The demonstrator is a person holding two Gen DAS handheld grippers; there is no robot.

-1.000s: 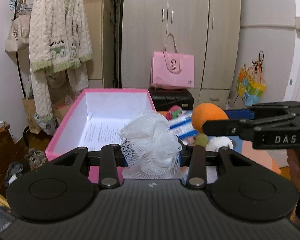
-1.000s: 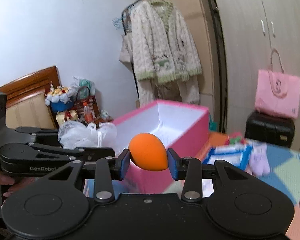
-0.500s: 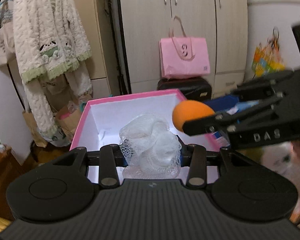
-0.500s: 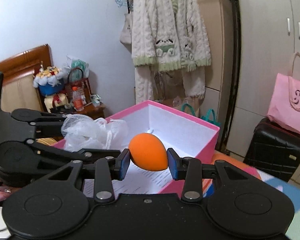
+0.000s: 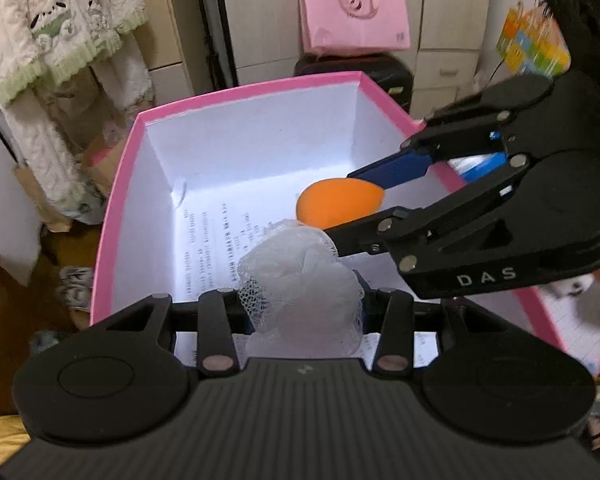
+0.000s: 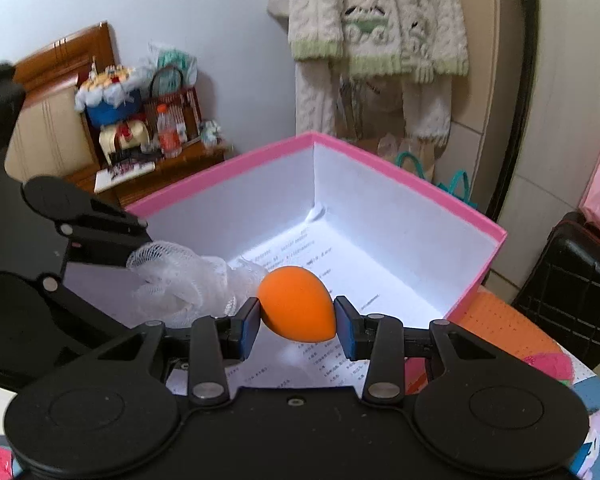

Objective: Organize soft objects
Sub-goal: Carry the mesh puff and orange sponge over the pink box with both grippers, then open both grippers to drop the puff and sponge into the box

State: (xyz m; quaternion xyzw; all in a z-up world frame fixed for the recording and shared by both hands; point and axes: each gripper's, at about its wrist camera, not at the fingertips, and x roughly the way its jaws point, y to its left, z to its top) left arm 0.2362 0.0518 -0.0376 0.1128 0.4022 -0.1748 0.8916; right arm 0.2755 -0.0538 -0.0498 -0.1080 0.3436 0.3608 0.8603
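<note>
My left gripper [image 5: 302, 304] is shut on a white mesh bath puff [image 5: 300, 280] and holds it over the near part of the open pink box [image 5: 116, 184]. My right gripper [image 6: 296, 320] is shut on an orange egg-shaped sponge [image 6: 296, 304] and holds it over the box's white inside [image 6: 380, 248]. In the left wrist view the right gripper [image 5: 364, 204] comes in from the right with the sponge [image 5: 338, 202] just beyond the puff. In the right wrist view the left gripper [image 6: 140, 256] and puff [image 6: 180, 280] are at the left, touching the sponge's side.
A printed sheet [image 5: 220, 248] lines the box floor. A cream cardigan [image 6: 376, 20] hangs behind the box. A pink bag [image 5: 354, 12] sits on a black suitcase [image 6: 572, 284] by the wardrobe. A wooden side table [image 6: 148, 168] with clutter is at the left.
Both grippers have moved forward and down over the pink box, each still holding its object. The box now fills the views and the sponge sits close beside the puff.
</note>
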